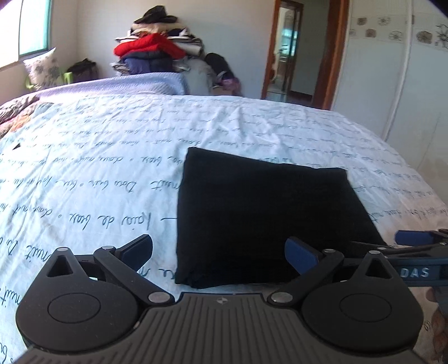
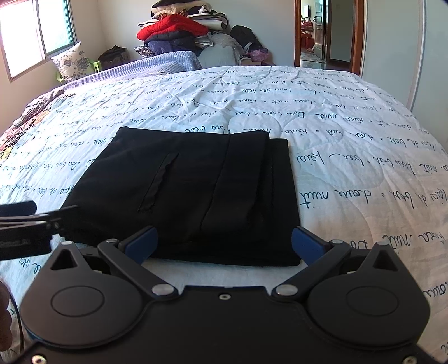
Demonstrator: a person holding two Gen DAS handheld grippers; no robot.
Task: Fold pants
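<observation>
The black pants lie folded into a flat rectangle on the white bedspread with blue script. In the right wrist view the pants show a pocket slit and stacked folded layers. My left gripper is open and empty, just before the near edge of the pants. My right gripper is open and empty, its fingers spread at the near edge of the pants. The right gripper shows at the right edge of the left wrist view. The left gripper shows at the left edge of the right wrist view.
A pile of clothes with a red jacket stands beyond the far side of the bed. A lilac blanket lies at the far edge. A floral pillow sits by the window. An open doorway is at the back right.
</observation>
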